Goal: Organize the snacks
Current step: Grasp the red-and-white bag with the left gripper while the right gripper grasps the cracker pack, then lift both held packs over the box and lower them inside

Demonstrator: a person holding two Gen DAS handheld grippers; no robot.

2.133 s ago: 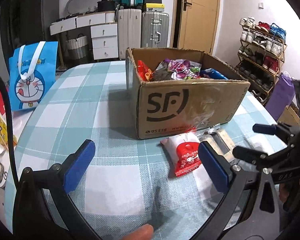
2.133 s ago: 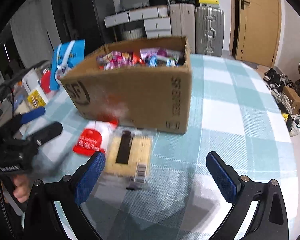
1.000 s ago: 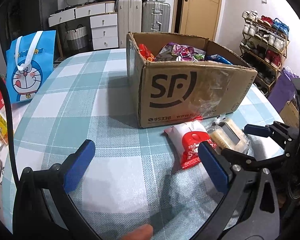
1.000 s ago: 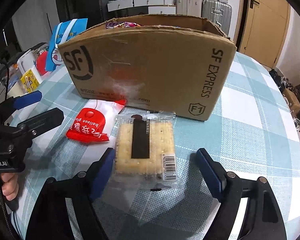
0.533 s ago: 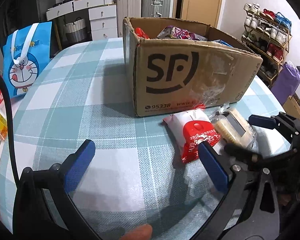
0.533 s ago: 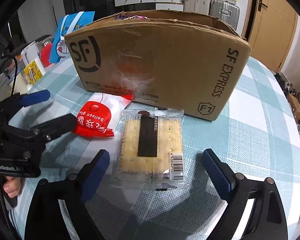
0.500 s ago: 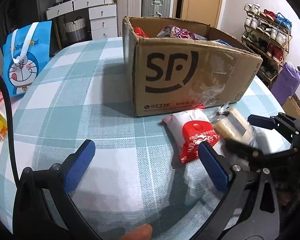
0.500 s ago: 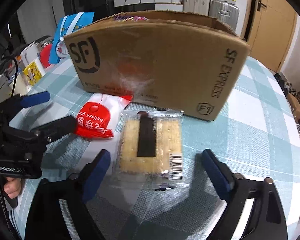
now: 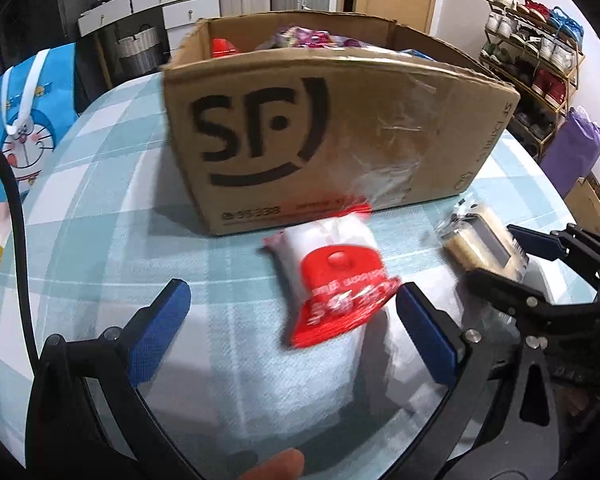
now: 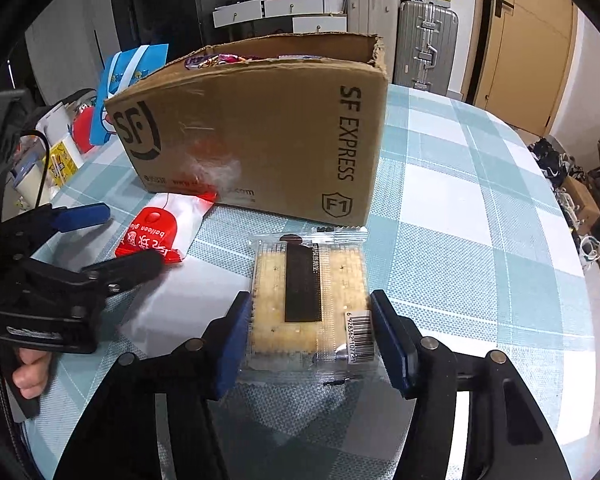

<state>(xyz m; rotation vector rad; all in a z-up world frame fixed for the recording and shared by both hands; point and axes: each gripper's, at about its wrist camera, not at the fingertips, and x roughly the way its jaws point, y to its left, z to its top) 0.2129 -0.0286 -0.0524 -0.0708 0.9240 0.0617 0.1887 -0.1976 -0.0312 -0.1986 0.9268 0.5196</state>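
A brown SF cardboard box (image 9: 332, 120) holding several snack packs stands on the checked table (image 9: 100, 216); it also shows in the right wrist view (image 10: 268, 136). A red-and-white snack bag (image 9: 336, 276) lies in front of it, between the open fingers of my left gripper (image 9: 292, 320). The bag also shows in the right wrist view (image 10: 160, 232). My right gripper (image 10: 310, 338) has closed in on a clear cracker pack (image 10: 308, 300), with the pads touching both its sides as it lies on the table. The pack also shows in the left wrist view (image 9: 484, 248).
A blue Doraemon bag (image 9: 28, 120) stands at the table's left, with small boxes and packets (image 10: 56, 160) near it. Suitcases (image 10: 424, 44) and drawers stand behind. A shoe rack (image 9: 540, 60) is at the right.
My right gripper has moved forward and narrowed onto the cracker pack. My left gripper has moved forward and right, so the red-and-white bag now sits between its fingers.
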